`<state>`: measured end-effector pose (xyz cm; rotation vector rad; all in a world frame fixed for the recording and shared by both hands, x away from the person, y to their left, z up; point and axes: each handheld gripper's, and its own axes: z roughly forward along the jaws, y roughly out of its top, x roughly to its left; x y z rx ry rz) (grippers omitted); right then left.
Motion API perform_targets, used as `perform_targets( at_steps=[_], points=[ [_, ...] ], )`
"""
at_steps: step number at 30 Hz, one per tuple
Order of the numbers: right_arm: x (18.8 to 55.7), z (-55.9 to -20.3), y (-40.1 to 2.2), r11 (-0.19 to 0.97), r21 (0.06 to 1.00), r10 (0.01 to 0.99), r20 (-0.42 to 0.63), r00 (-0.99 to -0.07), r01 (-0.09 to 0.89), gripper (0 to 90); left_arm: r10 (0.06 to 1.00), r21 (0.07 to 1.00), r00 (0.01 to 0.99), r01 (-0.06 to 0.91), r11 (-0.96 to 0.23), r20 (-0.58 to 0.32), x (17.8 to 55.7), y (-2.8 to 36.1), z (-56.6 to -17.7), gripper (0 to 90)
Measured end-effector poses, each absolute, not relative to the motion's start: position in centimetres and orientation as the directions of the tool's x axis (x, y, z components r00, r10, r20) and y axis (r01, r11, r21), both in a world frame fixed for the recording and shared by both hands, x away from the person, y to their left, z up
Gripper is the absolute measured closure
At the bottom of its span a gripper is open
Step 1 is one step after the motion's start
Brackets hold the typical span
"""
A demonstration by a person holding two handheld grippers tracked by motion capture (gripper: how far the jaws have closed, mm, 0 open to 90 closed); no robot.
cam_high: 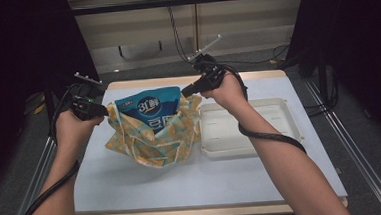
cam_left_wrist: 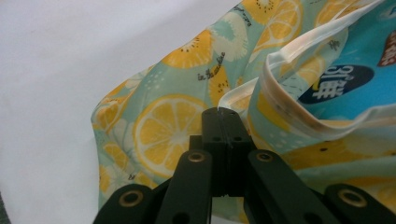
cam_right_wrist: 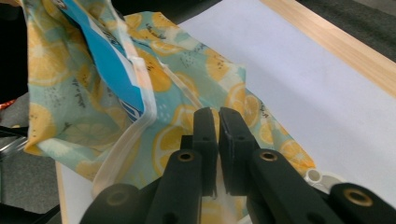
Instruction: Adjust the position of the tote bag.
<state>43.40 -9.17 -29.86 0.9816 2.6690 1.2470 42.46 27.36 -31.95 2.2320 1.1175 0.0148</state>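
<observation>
A: Item one: lemon-print cloth bag (cam_high: 153,140), mid-table, left of the white tray (cam_high: 280,132). Why do we hold it by both sides?

B: To keep the mouth spread, we judge; the blue packet (cam_high: 151,107) stands inside, top showing. Left gripper (cam_left_wrist: 222,114): jaws clamped on the bag's hem.

A: Right gripper (cam_right_wrist: 218,122)?

B: A narrow gap between the jaws; whether cloth sits in it we cannot tell.

Right gripper (cam_right_wrist: 218,122) at lemon-print cloth bag (cam_right_wrist: 187,98).
Jaws stand slightly apart with a narrow gap, bag fabric just behind and under them. Blue packet (cam_right_wrist: 107,56) sticks up inside bag. White table surface (cam_right_wrist: 303,84) with wooden edge (cam_right_wrist: 336,44) at right.
</observation>
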Motion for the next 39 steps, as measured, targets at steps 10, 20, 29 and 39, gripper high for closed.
perform_targets(
  at_steps=[10,20,29,39],
  points=[
    [42.9,-28.8,-10.4,0.446,0.729,0.605,0.182,-0.776,0.519,57.6,0.726,0.547,0.638,0.715,-0.435,-0.257,41.9,27.9,-31.8,90.0],
    [41.4,-28.0,-11.3,0.481,0.72,0.582,0.163,-0.797,0.5,47.2,0.731,0.526,0.631,0.727,-0.441,-0.261,41.8,27.9,-32.7,90.0],
    [41.2,-28.4,-11.4,0.482,0.717,0.584,0.166,-0.795,0.504,41.6,0.727,0.567,0.629,0.717,-0.406,-0.275,41.2,29.0,-31.1,90.0],
    [41.4,-28.7,-11.3,0.479,0.709,0.588,0.179,-0.789,0.518,41.9,0.69,0.652,0.655,0.674,-0.348,-0.309,39.8,29.8,-26.4,67.7]
  ],
)
